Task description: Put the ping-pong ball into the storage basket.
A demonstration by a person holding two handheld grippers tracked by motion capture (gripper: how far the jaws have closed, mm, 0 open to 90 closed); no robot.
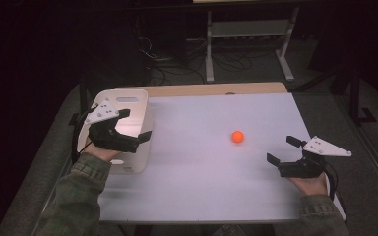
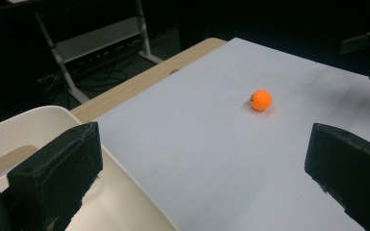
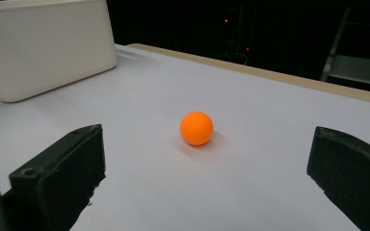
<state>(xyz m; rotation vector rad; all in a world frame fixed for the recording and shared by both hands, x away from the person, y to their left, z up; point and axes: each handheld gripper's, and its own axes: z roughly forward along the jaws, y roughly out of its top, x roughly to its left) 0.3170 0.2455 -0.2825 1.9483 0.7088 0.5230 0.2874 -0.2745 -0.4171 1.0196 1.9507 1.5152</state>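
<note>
I find the orange ball point(image 1: 237, 136) loose on the white table point(image 1: 202, 187), well apart from the white bin point(image 1: 137, 105); left gripper point(image 1: 137, 124) and right gripper point(image 1: 281, 149) both spread, empty; nothing yet picked up, by my judgement.

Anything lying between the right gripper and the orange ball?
No. In the right gripper view, bare white table runs from the open right gripper to the orange ball; the high view shows the same.

dark room, grey floor point(image 1: 44, 162), metal shelf frame point(image 1: 248, 29)
</note>
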